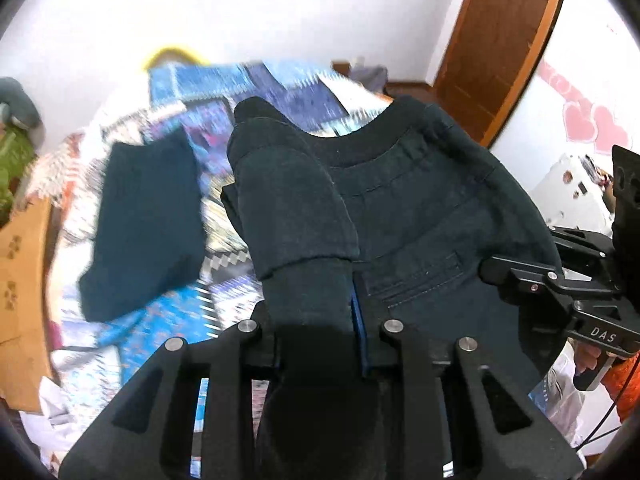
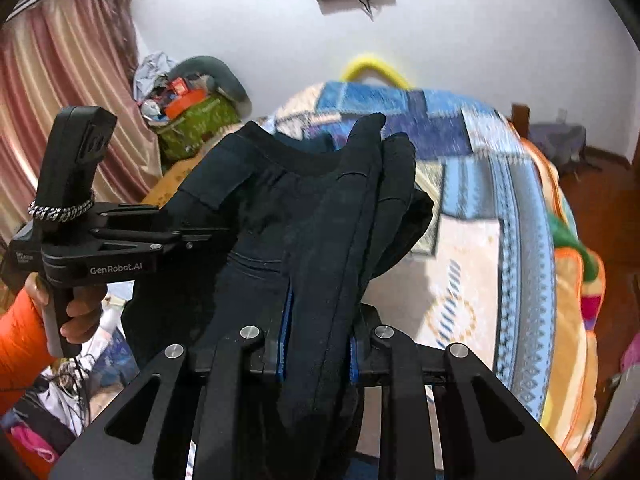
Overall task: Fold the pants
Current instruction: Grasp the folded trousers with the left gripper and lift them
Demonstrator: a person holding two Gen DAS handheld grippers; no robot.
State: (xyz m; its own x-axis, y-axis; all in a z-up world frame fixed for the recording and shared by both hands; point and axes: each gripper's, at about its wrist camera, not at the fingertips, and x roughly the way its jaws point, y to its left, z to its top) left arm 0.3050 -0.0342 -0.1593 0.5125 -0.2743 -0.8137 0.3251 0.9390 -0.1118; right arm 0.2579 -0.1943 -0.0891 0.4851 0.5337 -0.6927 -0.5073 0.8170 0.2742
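Dark navy pants [image 1: 420, 208] hang in the air between my two grippers, waistband stretched across. My left gripper [image 1: 320, 320] is shut on a bunched corner of the waistband; the fabric covers its fingers. My right gripper [image 2: 316, 340] is shut on the other corner of the pants [image 2: 272, 208], with folds of cloth draped over its fingers. Each gripper shows in the other's view: the right one [image 1: 560, 284] at the pants' right edge, the left one [image 2: 120, 240] at their left edge. The lower legs hang out of sight.
A bed with a blue patterned quilt [image 2: 500, 200] lies below and ahead. A second dark garment [image 1: 144, 224] lies on the quilt [image 1: 248, 92]. A cardboard box [image 1: 20, 288] stands left, a wooden door [image 1: 500, 40] right, a cluttered green bag [image 2: 192, 120] and curtain [image 2: 68, 100] at the left.
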